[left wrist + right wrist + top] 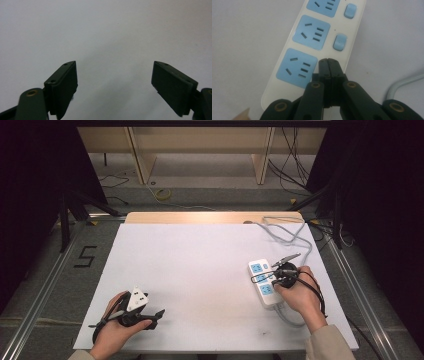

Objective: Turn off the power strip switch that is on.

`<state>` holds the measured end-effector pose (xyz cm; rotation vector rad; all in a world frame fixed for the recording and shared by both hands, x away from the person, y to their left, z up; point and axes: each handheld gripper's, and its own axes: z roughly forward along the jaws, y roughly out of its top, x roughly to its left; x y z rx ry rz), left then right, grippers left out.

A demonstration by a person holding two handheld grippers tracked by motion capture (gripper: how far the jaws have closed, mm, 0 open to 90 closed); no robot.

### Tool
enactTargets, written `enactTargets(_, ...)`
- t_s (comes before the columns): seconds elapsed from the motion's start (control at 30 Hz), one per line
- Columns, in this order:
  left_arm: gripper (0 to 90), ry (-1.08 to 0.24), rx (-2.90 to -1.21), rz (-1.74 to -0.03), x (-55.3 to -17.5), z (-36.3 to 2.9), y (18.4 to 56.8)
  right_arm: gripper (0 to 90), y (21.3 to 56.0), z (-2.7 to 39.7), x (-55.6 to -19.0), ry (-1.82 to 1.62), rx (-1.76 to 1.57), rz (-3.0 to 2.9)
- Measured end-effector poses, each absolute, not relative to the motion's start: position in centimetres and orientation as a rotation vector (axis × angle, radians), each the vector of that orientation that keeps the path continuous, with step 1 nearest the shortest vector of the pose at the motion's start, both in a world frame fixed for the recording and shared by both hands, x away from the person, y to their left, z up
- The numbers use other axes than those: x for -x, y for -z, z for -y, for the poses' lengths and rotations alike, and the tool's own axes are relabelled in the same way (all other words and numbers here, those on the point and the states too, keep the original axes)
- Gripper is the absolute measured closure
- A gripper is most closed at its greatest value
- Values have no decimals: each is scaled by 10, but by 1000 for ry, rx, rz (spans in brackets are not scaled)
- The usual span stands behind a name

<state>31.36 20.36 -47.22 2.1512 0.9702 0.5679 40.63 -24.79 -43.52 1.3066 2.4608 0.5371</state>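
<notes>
A white power strip (259,270) with three blue sockets lies at the right of the table, its grey cable (290,237) running to the far edge. My right gripper (272,279) is over the strip's near end. In the right gripper view the jaws (328,62) are pressed together with nothing between them, their tips on the power strip (312,32) beside the nearest socket, in line with two blue switches (339,42). My left gripper (156,315) rests near the table's front left. It is open (113,75) over bare white surface.
The white table top (200,270) has a wooden strip along its far edge. A grey cable (402,83) curves off at the right of the right gripper view. Beyond the table are floor cables, dark stands and wooden furniture legs.
</notes>
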Motion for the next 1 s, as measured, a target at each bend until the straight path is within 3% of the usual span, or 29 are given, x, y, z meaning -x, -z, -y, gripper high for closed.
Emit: enactTargets(1.0,207,-572,-2156,-968,-313,-203,472,900,436,248,-407,-534,-1346,-2450)
